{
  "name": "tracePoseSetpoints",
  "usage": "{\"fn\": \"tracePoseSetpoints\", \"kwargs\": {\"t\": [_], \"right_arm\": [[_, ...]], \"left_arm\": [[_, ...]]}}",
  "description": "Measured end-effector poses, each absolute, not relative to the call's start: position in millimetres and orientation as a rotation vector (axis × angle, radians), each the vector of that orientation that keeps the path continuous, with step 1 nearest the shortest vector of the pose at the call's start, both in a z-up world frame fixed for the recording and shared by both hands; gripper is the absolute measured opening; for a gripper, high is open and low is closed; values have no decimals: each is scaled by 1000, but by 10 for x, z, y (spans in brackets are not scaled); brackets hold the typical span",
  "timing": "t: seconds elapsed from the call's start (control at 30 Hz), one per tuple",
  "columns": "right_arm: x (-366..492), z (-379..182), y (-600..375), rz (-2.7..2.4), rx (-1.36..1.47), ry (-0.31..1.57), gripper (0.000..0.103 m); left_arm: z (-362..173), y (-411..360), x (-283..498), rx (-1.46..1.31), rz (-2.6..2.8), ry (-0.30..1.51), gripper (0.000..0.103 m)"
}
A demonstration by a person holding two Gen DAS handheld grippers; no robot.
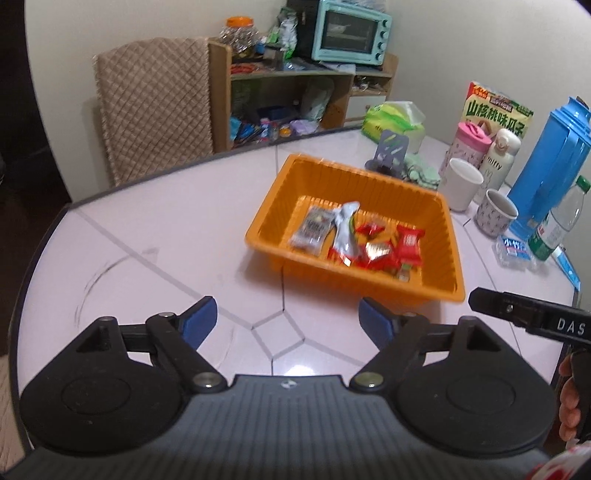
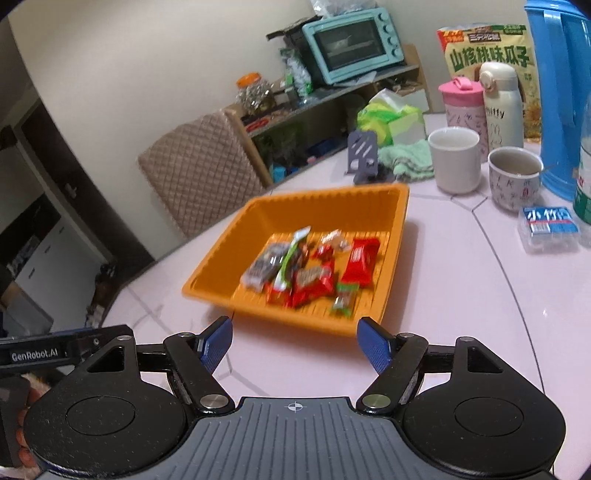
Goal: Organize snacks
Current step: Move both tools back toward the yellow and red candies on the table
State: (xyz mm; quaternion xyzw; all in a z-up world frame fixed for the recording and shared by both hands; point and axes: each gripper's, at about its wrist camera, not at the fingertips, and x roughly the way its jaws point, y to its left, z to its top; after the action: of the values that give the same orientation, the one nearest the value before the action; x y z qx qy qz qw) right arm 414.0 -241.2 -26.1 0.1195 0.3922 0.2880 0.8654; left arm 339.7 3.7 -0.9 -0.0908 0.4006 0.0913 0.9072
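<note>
Both grippers, left [image 1: 288, 319] and right [image 2: 294, 341], gape wide and hold nothing (likely freed for more work), near the orange bin [image 1: 280, 192] where the snacks [image 2: 314, 271] lie piled.

I am at a pale glossy dining table [image 1: 166, 236] in a home, with a quilted beige chair [image 1: 155, 107], a mint-green countertop oven [image 1: 351, 35] on a cluttered wooden shelf unit [image 1: 291, 75], and ceramic mugs [image 2: 458, 164] beside a blue plastic jug [image 1: 546, 162].
</note>
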Motion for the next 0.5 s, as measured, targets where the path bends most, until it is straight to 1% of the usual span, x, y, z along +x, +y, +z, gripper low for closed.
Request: {"fn": "tracePoseSetpoints", "kwargs": {"t": [0.2,0.5], "right_arm": [[3807,-378,-2343,638,170,877,74],[3484,-531,-2324,653,114,935,74]], "left_arm": [[-125,57,3065,-263,181,866,82],[-282,-32,2700,-305,201,901,82]]}}
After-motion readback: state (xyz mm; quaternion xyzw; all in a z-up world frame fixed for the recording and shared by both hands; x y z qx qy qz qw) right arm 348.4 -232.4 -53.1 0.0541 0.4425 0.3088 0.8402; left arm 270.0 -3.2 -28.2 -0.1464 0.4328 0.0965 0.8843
